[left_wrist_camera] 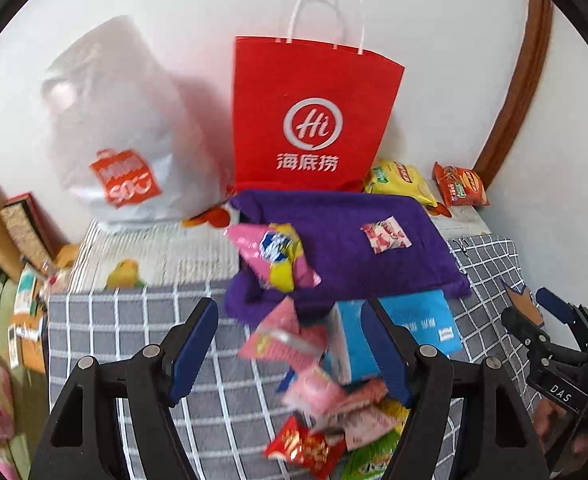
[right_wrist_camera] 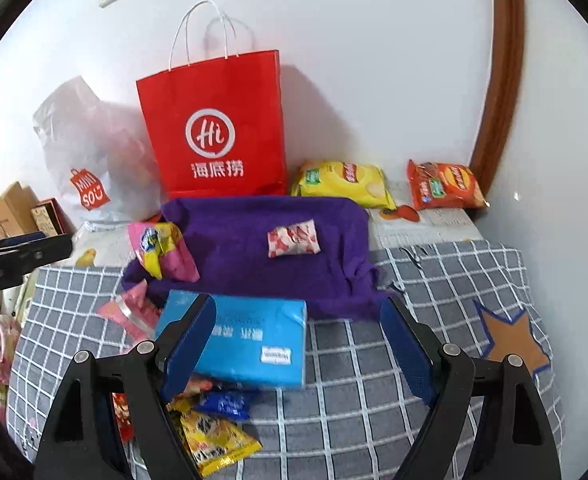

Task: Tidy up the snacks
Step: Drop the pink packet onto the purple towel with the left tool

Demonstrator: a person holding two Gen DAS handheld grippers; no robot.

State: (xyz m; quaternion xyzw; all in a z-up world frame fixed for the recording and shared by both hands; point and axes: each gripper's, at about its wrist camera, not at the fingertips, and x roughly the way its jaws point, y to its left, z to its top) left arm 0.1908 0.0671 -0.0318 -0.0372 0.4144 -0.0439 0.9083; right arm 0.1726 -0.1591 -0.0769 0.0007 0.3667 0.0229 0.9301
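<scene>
White wall backs the bed [right_wrist_camera: 453, 288] you are working over, its grey checked cover spread toward you. At the far left, cardboard boxes [right_wrist_camera: 10, 212] crowd the edge, and a white Miniso plastic bag [left_wrist_camera: 122, 152] slumps against the wall. Beside it your red paper bag [right_wrist_camera: 218, 128] stands upright with white handles. In front of it lies a purple towel [right_wrist_camera: 254, 264], a pink-and-yellow snack packet [right_wrist_camera: 162, 248] on its left edge and a small pink-and-white packet [right_wrist_camera: 293, 238] near its middle. Just below the towel a blue tissue pack [right_wrist_camera: 250, 344] rests on the cover, with a pile of small snack packets [left_wrist_camera: 333, 408] at its left. Your left hand-held gripper [left_wrist_camera: 294, 344] hovers above that pile, jaws apart and holding nothing. Your right hand-held gripper [right_wrist_camera: 297, 340] hangs over the tissue pack, jaws wide, gripping nothing. Farther right, against the wall, lie a yellow chip bag [right_wrist_camera: 345, 184] and an orange chip bag [right_wrist_camera: 445, 186], slightly apart. A brown star patch [right_wrist_camera: 511, 340] marks the cover at right.
</scene>
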